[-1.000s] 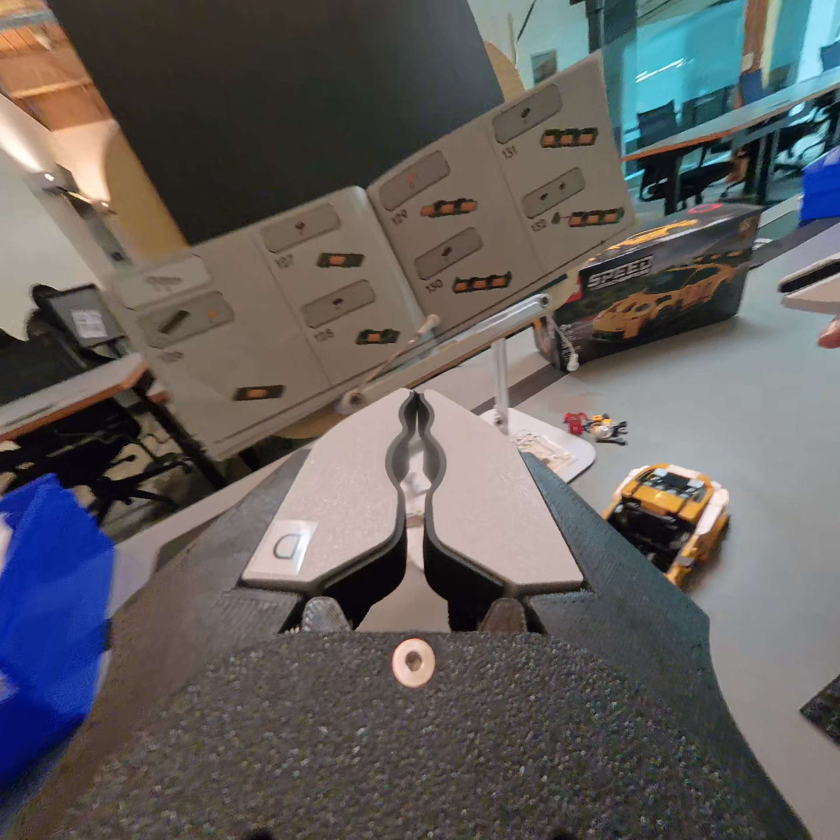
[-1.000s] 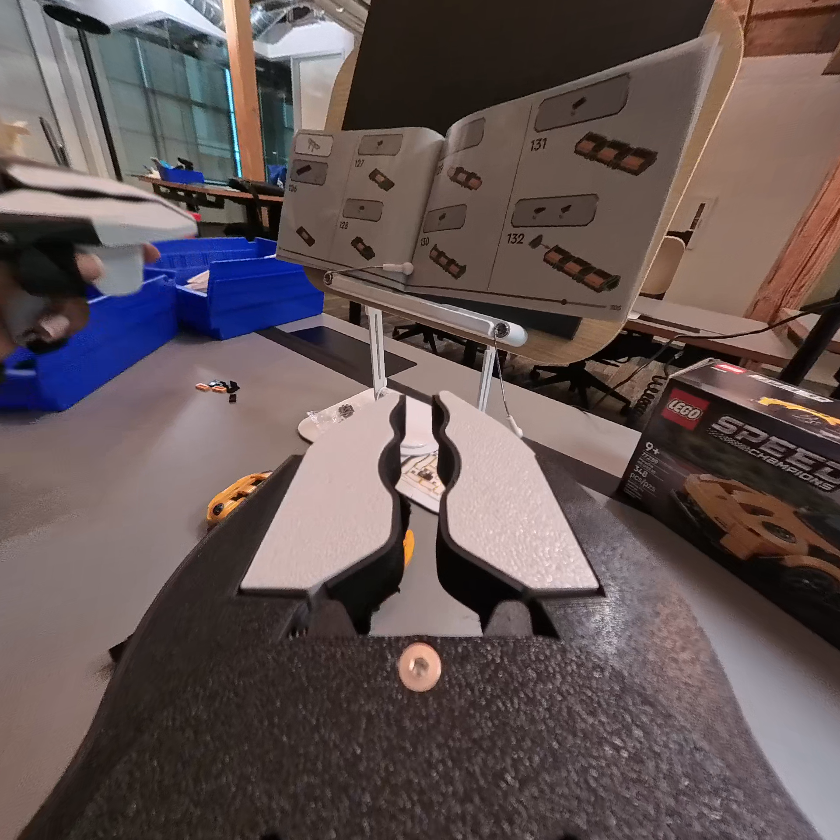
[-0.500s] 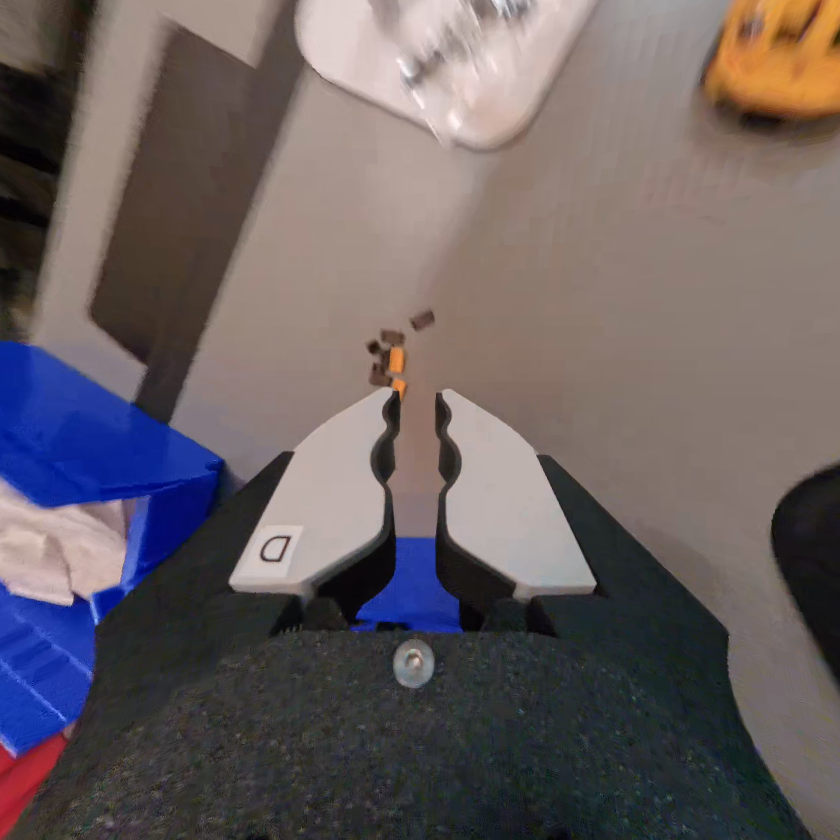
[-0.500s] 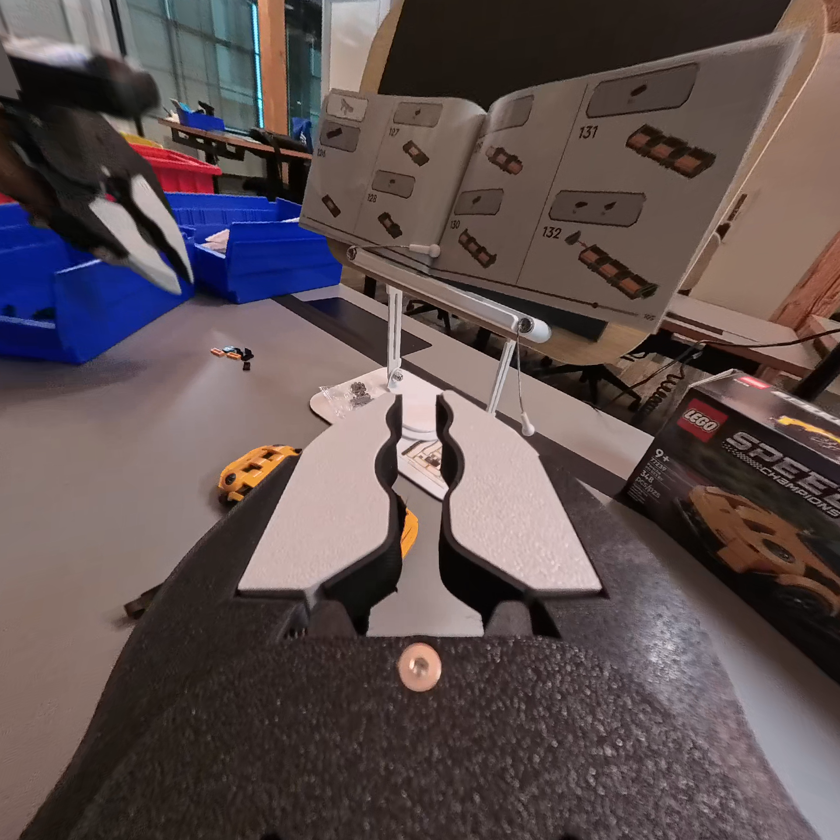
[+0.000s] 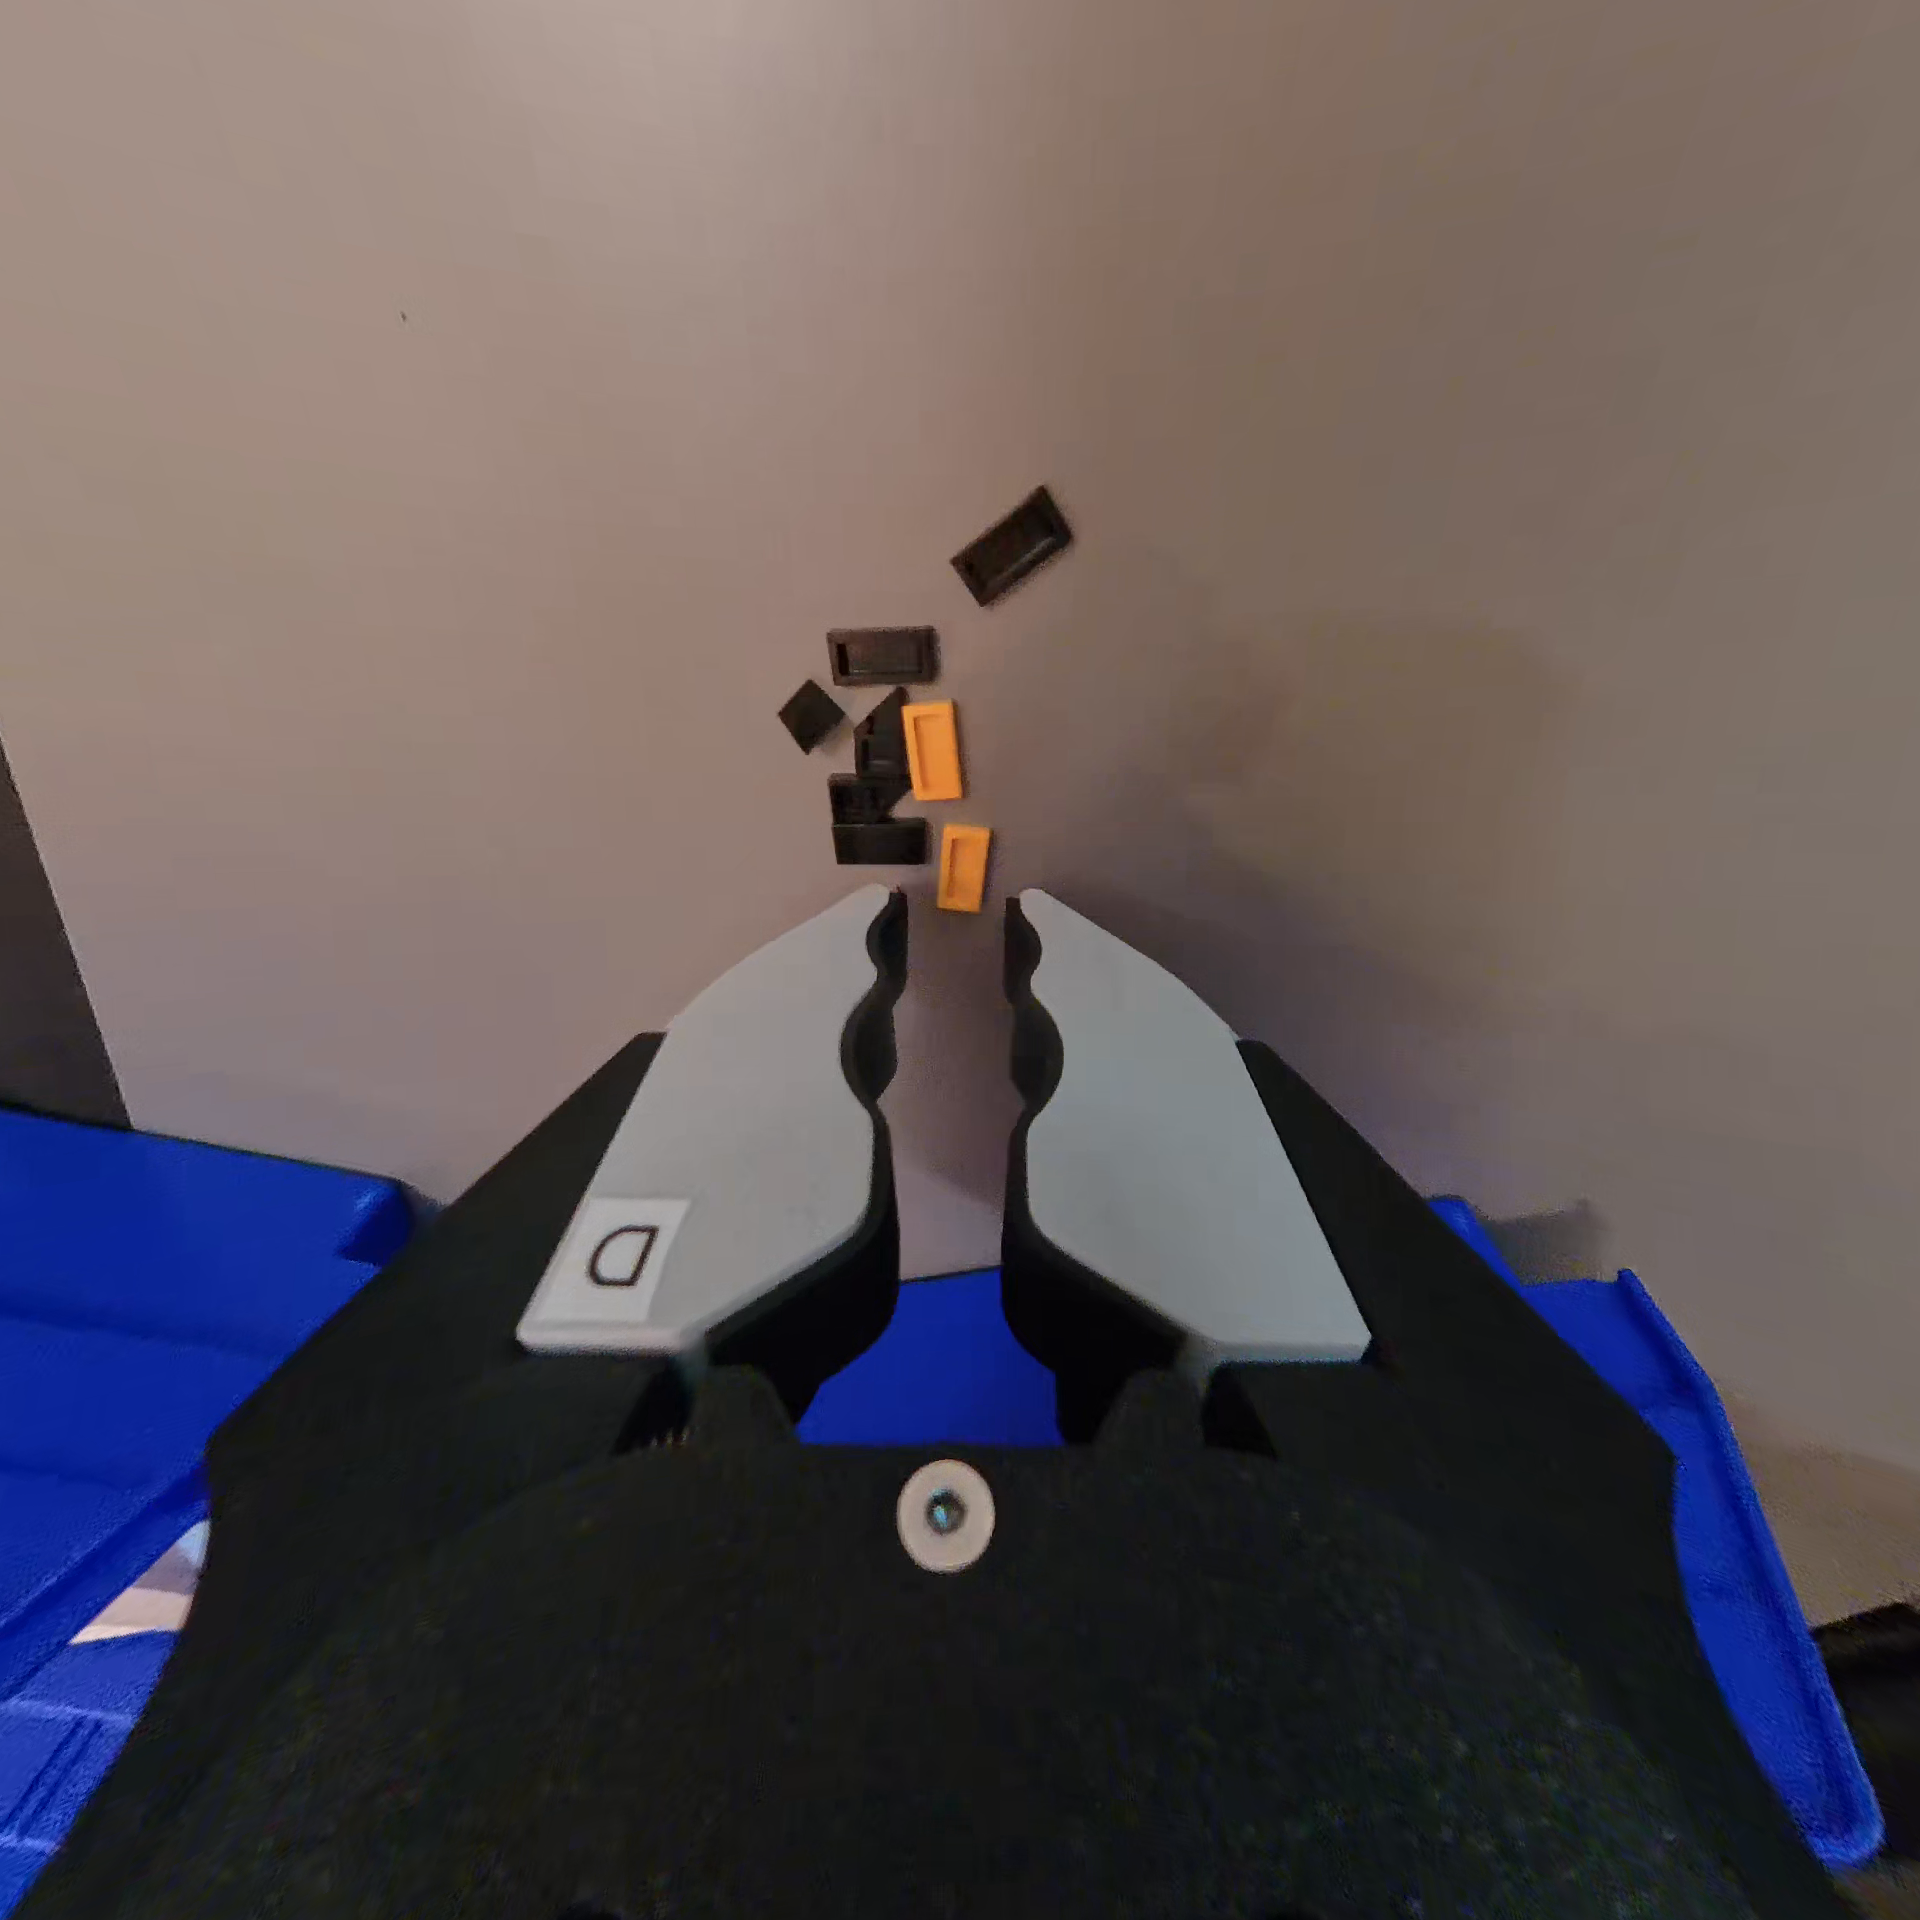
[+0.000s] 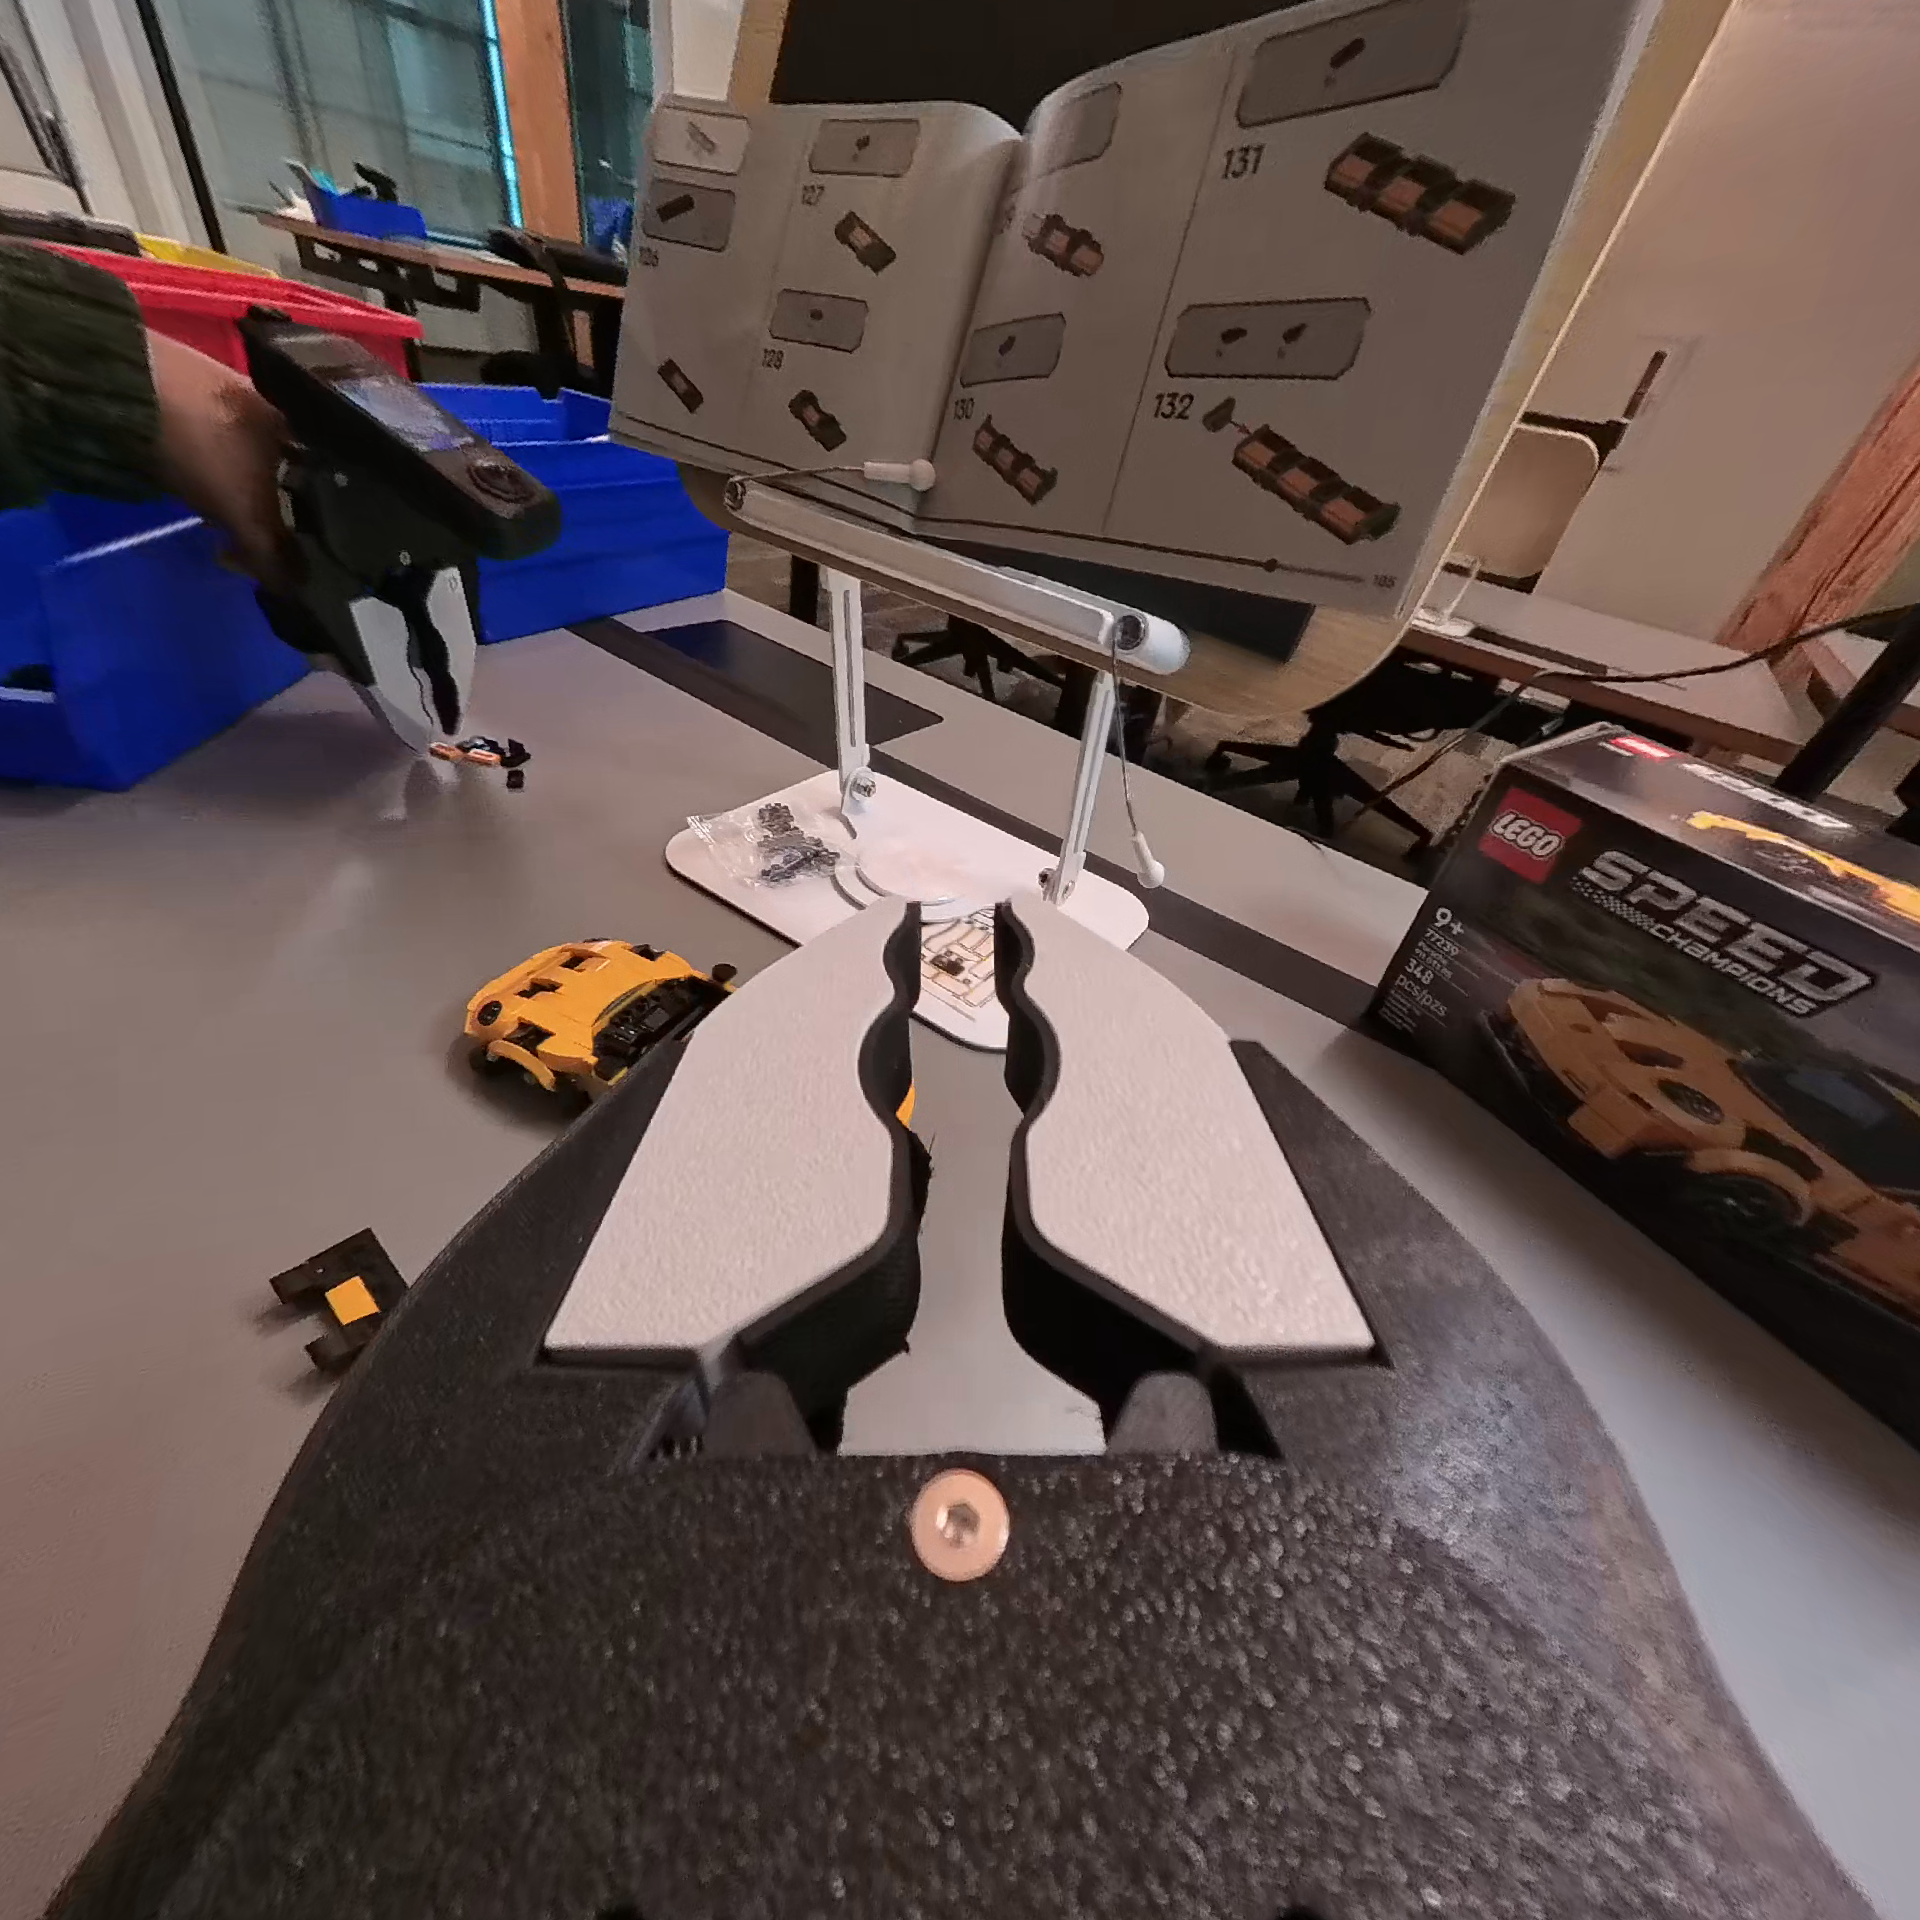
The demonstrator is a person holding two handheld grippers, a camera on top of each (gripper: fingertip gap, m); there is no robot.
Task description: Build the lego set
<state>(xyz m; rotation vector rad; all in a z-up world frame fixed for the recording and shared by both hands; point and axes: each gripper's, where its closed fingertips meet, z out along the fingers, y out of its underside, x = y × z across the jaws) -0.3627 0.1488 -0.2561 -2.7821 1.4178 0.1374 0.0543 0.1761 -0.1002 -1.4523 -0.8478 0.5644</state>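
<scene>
Grey table (image 6: 208, 987). Set box (image 6: 1683, 997) on the right, open manual (image 6: 1039, 312) on a white stand. Right gripper (image 6: 954, 914) empty, narrow gap, above the table near the yellow car (image 6: 582, 1018). Left gripper (image 5: 951, 899) empty, tips slightly apart, pointing down just short of the loose black and orange pieces (image 5: 904, 748), nearest one the orange tile (image 5: 961, 868).

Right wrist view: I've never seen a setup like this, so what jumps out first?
Probably the yellow toy car on the grey table, left of the right gripper, whose fingers stand apart. Behind it an open instruction booklet leans on a white stand, with the set's box at the right. At far left, the left gripper points down at a small cluster of orange and black pieces.
</scene>
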